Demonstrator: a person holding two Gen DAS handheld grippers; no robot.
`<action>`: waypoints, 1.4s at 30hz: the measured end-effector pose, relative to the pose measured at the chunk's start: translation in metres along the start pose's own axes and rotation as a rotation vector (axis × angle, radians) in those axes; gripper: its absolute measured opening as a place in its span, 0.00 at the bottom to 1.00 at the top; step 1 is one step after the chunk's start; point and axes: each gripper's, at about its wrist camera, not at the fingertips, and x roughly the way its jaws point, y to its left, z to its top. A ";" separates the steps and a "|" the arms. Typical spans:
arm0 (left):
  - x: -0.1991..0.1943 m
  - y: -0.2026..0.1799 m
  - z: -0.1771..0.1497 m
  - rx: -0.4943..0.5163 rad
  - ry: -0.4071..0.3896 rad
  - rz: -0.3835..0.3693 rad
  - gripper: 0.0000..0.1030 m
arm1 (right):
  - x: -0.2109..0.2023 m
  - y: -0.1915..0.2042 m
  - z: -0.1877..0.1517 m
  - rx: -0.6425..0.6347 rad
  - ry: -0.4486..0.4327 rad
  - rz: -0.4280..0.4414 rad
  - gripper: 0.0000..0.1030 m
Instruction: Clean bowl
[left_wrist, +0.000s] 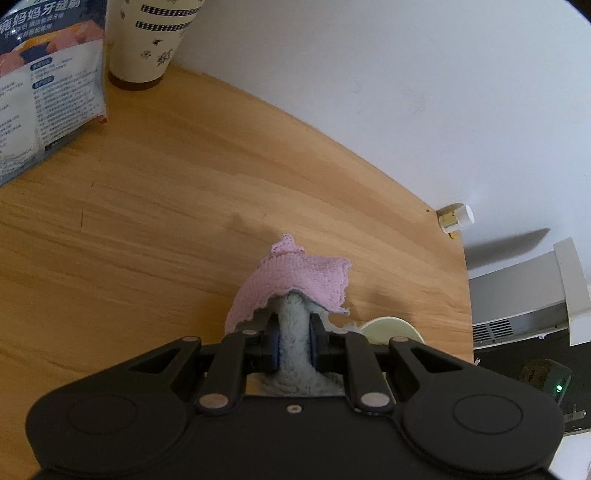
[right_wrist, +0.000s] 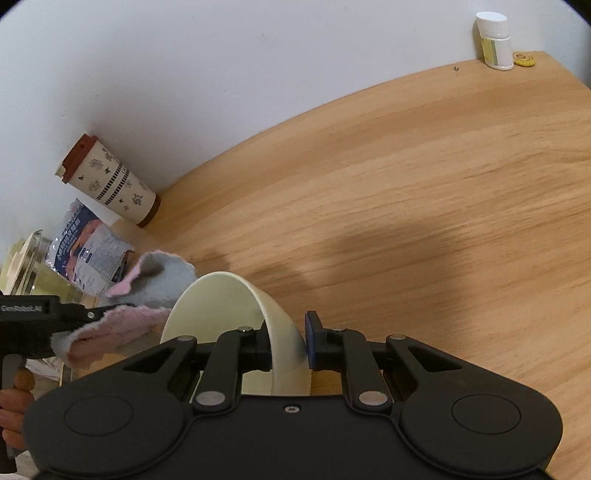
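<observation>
My left gripper (left_wrist: 293, 341) is shut on a pink and grey cleaning cloth (left_wrist: 295, 280) that folds over its fingertips. A pale cream bowl (left_wrist: 391, 328) shows just right of that gripper. In the right wrist view my right gripper (right_wrist: 288, 343) is shut on the bowl's wall (right_wrist: 280, 332) and holds the bowl (right_wrist: 218, 306) tilted on its side above the wooden table (right_wrist: 406, 184). The left gripper (right_wrist: 92, 315) with the cloth (right_wrist: 122, 328) is at the bowl's left, touching or nearly touching its rim.
A lidded paper cup (right_wrist: 107, 181) and a printed pouch (right_wrist: 88, 254) stand by the white wall at the left. A glass jar (right_wrist: 26, 262) is beside them. A white pill bottle (right_wrist: 495, 40) stands at the table's far right corner. The table edge (left_wrist: 467, 295) drops off at right.
</observation>
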 end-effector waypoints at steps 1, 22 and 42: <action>0.000 -0.001 0.000 -0.003 -0.001 -0.004 0.14 | 0.001 -0.001 0.001 -0.004 0.008 0.003 0.16; 0.000 -0.017 -0.007 -0.018 -0.036 0.049 0.14 | 0.007 0.039 0.030 -0.630 0.187 0.070 0.25; -0.013 -0.014 -0.043 -0.086 -0.081 0.108 0.14 | 0.070 0.115 0.041 -1.433 0.574 0.300 0.40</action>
